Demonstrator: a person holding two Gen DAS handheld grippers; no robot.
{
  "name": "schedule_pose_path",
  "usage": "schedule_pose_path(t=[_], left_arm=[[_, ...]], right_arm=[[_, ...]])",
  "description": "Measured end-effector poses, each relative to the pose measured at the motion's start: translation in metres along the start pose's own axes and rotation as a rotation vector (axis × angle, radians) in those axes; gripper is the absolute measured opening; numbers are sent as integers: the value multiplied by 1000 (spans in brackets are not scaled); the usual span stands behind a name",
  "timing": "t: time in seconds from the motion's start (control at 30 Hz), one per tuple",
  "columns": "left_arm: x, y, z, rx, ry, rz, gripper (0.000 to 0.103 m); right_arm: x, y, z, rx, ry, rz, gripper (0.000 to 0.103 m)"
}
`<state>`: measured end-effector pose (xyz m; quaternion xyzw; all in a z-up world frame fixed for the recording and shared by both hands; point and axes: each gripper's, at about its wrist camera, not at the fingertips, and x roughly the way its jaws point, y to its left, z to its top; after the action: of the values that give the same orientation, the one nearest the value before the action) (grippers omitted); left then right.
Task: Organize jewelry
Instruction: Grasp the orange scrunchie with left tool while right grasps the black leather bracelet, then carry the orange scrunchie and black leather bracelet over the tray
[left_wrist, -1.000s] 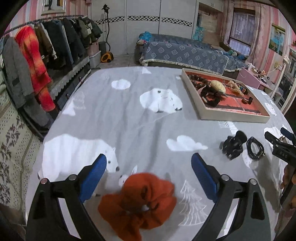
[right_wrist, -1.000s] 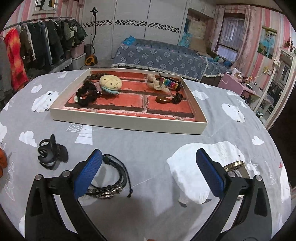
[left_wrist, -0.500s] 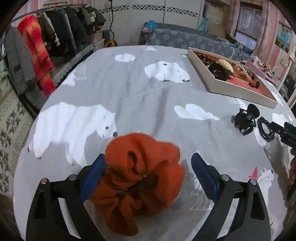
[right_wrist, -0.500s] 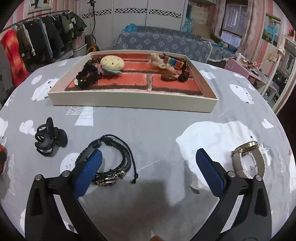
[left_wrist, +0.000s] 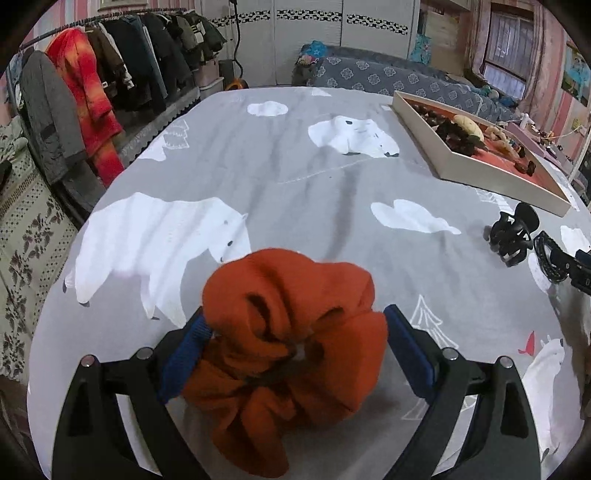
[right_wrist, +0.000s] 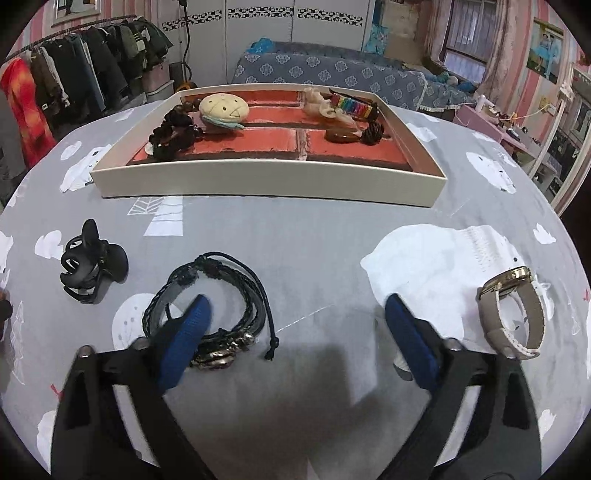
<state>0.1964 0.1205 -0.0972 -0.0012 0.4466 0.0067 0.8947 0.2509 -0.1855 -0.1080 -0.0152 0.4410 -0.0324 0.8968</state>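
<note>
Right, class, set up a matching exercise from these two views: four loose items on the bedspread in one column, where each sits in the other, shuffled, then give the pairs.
Items
1. orange scrunchie
2. black braided bracelet
3. beige-strap watch
4. black claw clip

Places
A. outside the right gripper's jaws, to the right in that view
B. between the left gripper's jaws
C. alone, left of the bracelet
D. around the tip of the right gripper's left finger

Pairs: 1-B, 2-D, 3-A, 4-C
</note>
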Motion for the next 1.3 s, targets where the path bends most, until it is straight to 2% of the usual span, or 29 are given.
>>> schedule_pose_path(t=[0.03,0.13,0.2,0.27,0.4,0.47,0.53,0.63,0.97,1.3], left_arm=[[-1,-1,0,6,-3,5,90],[-2,-4,-1,27,-12,14,88],[-1,-5,0,37,-14,20,78],[0,-4,1,35,-11,18,66],[2,0,4,27,-14,20,55],[2,0,5,25,-16,29,47],[2,1,5,23,-20,36,42],[2,1,6,27,-23,50,37],[0,7,13,6,-20,81,30],[-24,-9,48,40,-85,109,29]], right_arm=[[1,0,0,2,6,5,81],[3,-1,0,4,13,20,75],[2,1,0,-1,12,29,69],[1,3,0,-9,9,37,58],[1,6,0,-16,7,56,45],[0,5,1,-12,7,76,33],[0,4,1,-7,5,72,25],[0,2,2,1,6,87,18],[-6,-8,5,18,-21,91,8],[-22,-24,21,32,-65,76,7]])
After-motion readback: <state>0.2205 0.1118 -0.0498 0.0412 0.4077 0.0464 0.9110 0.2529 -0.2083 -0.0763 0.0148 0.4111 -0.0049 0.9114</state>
